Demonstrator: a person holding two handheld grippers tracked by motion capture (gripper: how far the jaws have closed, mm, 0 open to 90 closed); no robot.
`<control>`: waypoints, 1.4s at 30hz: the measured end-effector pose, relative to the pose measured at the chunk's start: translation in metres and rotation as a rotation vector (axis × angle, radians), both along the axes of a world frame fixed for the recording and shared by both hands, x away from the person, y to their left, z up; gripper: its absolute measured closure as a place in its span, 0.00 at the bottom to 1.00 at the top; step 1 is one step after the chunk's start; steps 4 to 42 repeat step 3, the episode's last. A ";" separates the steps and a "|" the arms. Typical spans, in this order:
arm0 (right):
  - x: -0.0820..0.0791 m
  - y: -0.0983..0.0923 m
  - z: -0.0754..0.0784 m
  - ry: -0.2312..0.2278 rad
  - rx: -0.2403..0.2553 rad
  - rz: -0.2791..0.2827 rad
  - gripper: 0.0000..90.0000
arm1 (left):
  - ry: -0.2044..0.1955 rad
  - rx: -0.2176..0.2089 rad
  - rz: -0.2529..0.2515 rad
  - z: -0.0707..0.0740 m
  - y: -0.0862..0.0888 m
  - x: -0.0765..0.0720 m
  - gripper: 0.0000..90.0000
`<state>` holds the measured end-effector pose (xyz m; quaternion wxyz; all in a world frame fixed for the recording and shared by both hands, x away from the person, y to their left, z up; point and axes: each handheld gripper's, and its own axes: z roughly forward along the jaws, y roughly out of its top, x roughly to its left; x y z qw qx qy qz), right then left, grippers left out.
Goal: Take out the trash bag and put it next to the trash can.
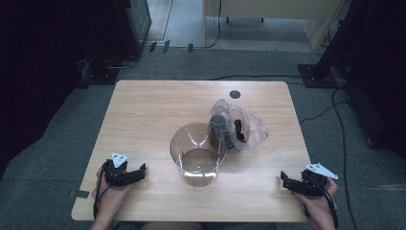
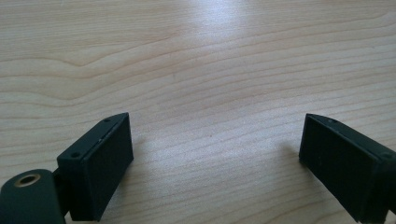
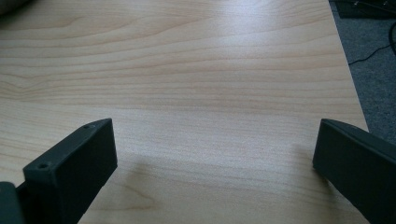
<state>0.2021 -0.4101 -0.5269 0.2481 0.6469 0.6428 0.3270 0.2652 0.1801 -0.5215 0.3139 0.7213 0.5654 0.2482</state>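
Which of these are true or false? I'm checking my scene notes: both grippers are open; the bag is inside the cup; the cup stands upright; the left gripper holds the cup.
1. Both grippers are open: true; the left gripper and right gripper have jaws spread over bare table.
2. Bag inside cup: false; the bag lies behind the cup.
3. Cup upright: true.
4. Left gripper holds cup: false; it holds nothing.

Light wooden table on grey carpet, dark surroundings.
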 end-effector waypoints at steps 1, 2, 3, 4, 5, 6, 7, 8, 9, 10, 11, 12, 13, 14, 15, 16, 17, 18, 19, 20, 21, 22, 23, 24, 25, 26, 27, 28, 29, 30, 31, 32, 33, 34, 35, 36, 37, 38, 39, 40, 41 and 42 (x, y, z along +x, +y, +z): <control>0.000 0.000 0.000 0.000 0.001 0.002 0.00 | 0.000 0.000 0.000 0.000 0.000 0.000 0.10; 0.000 0.000 0.000 -0.001 0.003 0.004 0.00 | 0.001 0.001 0.000 0.000 0.000 0.000 0.10; 0.000 0.000 0.000 -0.002 0.006 0.005 0.00 | 0.001 0.001 0.001 0.000 0.000 0.000 0.10; 0.000 0.000 0.000 -0.002 0.006 0.005 0.00 | 0.001 0.001 0.001 0.000 0.000 0.000 0.10; 0.000 0.000 0.000 -0.002 0.006 0.005 0.00 | 0.001 0.001 0.001 0.000 0.000 0.000 0.10; 0.000 0.000 0.000 -0.002 0.006 0.005 0.00 | 0.001 0.001 0.001 0.000 0.000 0.000 0.10; 0.000 0.000 0.000 -0.002 0.006 0.005 0.00 | 0.001 0.001 0.001 0.000 0.000 0.000 0.10; 0.000 0.000 0.000 -0.002 0.006 0.005 0.00 | 0.001 0.001 0.001 0.000 0.000 0.000 0.10; 0.000 0.000 0.000 -0.002 0.006 0.005 0.00 | 0.001 0.001 0.001 0.000 0.000 0.000 0.10; 0.000 0.000 0.000 -0.002 0.006 0.005 0.00 | 0.001 0.001 0.001 0.000 0.000 0.000 0.10; 0.000 0.000 0.000 -0.002 0.006 0.005 0.00 | 0.001 0.001 0.001 0.000 0.000 0.000 0.10; 0.000 0.000 0.000 -0.002 0.006 0.005 0.00 | 0.001 0.001 0.001 0.000 0.000 0.000 0.10; 0.000 0.000 0.000 -0.002 0.006 0.005 0.00 | 0.001 0.001 0.001 0.000 0.000 0.000 0.10; 0.000 0.000 0.000 -0.002 0.006 0.005 0.00 | 0.001 0.001 0.001 0.000 0.000 0.000 0.10; 0.000 0.000 0.000 -0.002 0.006 0.005 0.00 | 0.001 0.001 0.001 0.000 0.000 0.000 0.10; 0.000 0.000 0.000 -0.002 0.006 0.005 0.00 | 0.001 0.001 0.001 0.000 0.000 0.000 0.10; 0.000 0.000 0.000 -0.002 0.006 0.005 0.00 | 0.001 0.001 0.001 0.000 0.000 0.000 0.10; 0.000 0.000 0.000 -0.002 0.006 0.005 0.00 | 0.001 0.001 0.001 0.000 0.000 0.000 0.10; 0.000 0.000 0.000 -0.002 0.006 0.005 0.00 | 0.001 0.001 0.001 0.000 0.000 0.000 0.10; 0.000 0.000 0.000 -0.002 0.006 0.005 0.00 | 0.001 0.001 0.001 0.000 0.000 0.000 0.10; 0.000 0.000 0.000 -0.002 0.006 0.005 0.00 | 0.001 0.001 0.001 0.000 0.000 0.000 0.10; 0.000 0.000 0.000 -0.002 0.006 0.005 0.00 | 0.001 0.001 0.001 0.000 0.000 0.000 0.10; 0.000 0.000 0.000 -0.002 0.006 0.005 0.00 | 0.001 0.001 0.001 0.000 0.000 0.000 0.10; 0.000 0.000 0.000 -0.002 0.006 0.005 0.00 | 0.001 0.001 0.001 0.000 0.000 0.000 0.10; 0.000 0.000 0.000 -0.002 0.006 0.005 0.00 | 0.001 0.001 0.001 0.000 0.000 0.000 0.10; 0.000 0.000 0.000 -0.002 0.006 0.005 0.00 | 0.001 0.001 0.001 0.000 0.000 0.000 0.10; 0.000 0.000 0.000 -0.002 0.006 0.005 0.00 | 0.001 0.001 0.001 0.000 0.000 0.000 0.10; 0.000 0.000 0.000 -0.002 0.006 0.005 0.00 | 0.001 0.001 0.001 0.000 0.000 0.000 0.10; 0.000 0.000 0.000 -0.002 0.006 0.005 0.00 | 0.001 0.001 0.001 0.000 0.000 0.000 0.10; 0.000 0.000 0.000 -0.002 0.006 0.005 0.00 | 0.001 0.001 0.001 0.000 0.000 0.000 0.10; 0.000 0.000 0.000 -0.002 0.006 0.005 0.00 | 0.001 0.001 0.001 0.000 0.000 0.000 0.10; 0.000 0.000 0.000 -0.002 0.006 0.005 0.00 | 0.001 0.001 0.001 0.000 0.000 0.000 0.10; 0.000 0.000 0.000 -0.002 0.006 0.005 0.00 | 0.001 0.001 0.001 0.000 0.000 0.000 0.10; 0.000 0.000 0.000 -0.002 0.006 0.005 0.00 | 0.001 0.001 0.001 0.000 0.000 0.000 0.10; 0.000 0.000 0.000 -0.002 0.006 0.005 0.00 | 0.001 0.001 0.001 0.000 0.000 0.000 0.10; 0.000 0.000 0.000 -0.002 0.006 0.005 0.00 | 0.001 0.001 0.001 0.000 0.000 0.000 0.10; 0.000 0.000 0.000 -0.002 0.006 0.005 0.00 | 0.001 0.001 0.001 0.000 0.000 0.000 0.10; 0.000 0.000 0.000 -0.002 0.006 0.005 0.00 | 0.001 0.001 0.001 0.000 0.000 0.000 0.10; 0.000 0.000 0.000 -0.002 0.006 0.005 0.00 | 0.001 0.001 0.001 0.000 0.000 0.000 0.10; 0.000 0.000 0.000 -0.002 0.006 0.005 0.00 | 0.001 0.001 0.001 0.000 0.000 0.000 0.10; 0.000 0.000 0.000 -0.002 0.006 0.005 0.00 | 0.001 0.001 0.001 0.000 0.000 0.000 0.10; 0.000 0.000 0.000 -0.002 0.006 0.005 0.00 | 0.001 0.001 0.001 0.000 0.000 0.000 0.10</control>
